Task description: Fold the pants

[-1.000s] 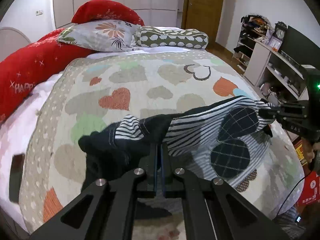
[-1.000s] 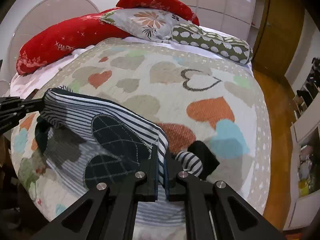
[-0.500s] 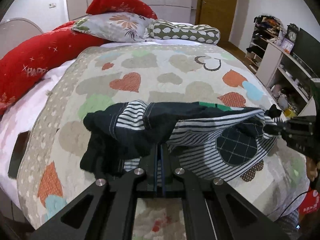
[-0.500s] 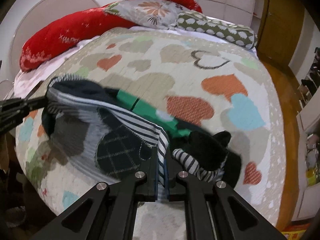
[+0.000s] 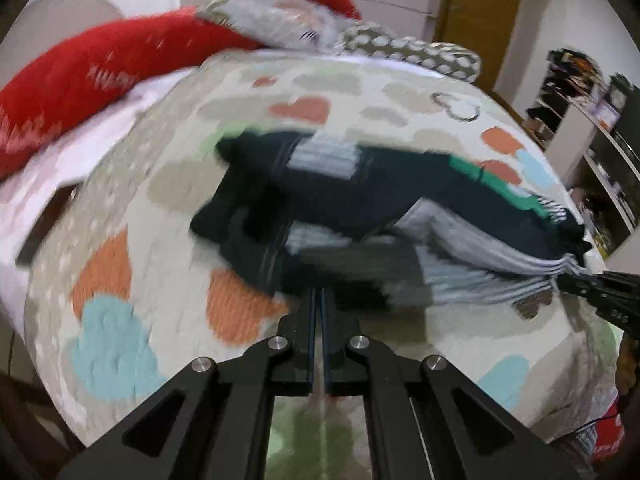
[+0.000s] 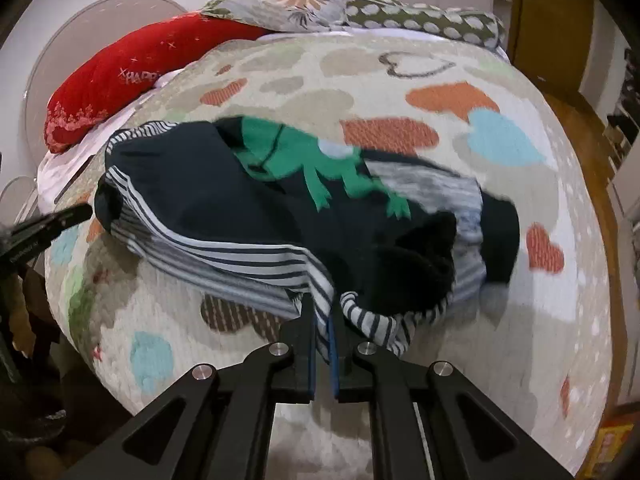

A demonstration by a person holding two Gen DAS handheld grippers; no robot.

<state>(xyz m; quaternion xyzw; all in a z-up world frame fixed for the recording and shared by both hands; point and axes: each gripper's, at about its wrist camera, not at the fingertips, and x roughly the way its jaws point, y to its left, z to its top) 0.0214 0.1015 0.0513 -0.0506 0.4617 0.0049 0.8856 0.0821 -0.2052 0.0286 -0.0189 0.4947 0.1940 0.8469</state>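
Pants (image 6: 224,208) now folded over, lower onto quilt (image 6: 500,320).

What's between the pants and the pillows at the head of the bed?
Nothing but bare heart-print quilt. In the right wrist view, it runs clear from the pants up to the pillows.

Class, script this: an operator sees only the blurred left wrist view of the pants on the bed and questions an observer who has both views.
Operator: Is the right claw really holding cloth? I see only its tip from the side.
Observer: Yes. The right wrist view shows the right claw shut on the striped edge of the pants.
Operator: What is that green smear on top?
Observer: A green frog-like figure on the dark cloth, with legs spread.
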